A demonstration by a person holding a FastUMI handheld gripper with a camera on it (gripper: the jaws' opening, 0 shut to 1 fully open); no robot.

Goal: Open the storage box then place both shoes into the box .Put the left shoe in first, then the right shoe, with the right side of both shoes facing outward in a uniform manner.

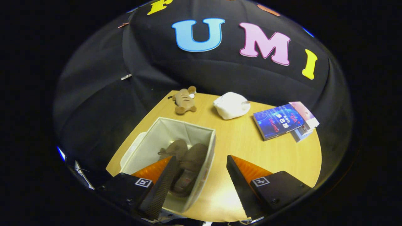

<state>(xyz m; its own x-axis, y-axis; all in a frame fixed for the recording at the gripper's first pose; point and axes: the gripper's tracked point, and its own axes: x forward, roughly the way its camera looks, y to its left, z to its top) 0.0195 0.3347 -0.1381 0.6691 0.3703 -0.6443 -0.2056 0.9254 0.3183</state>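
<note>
A white fabric storage box [201,133] stands open on the wooden table, under and just ahead of my left finger. Two brown shoes lie inside it side by side: one [174,149] nearer the box's left wall, the other [191,166] nearer its right wall. The lid [132,150] leans or lies against the box's left side. My gripper [199,164] hovers above the box's right wall, open, with nothing held between its fingers. The left finger covers part of the box's near end.
Beyond the box, a brown plush toy [185,100] lies at the table's far edge, and a white bundle [231,105] sits to its right. Two stacked books [284,121] lie at the far right. Bare tabletop [248,147] spreads right of the box.
</note>
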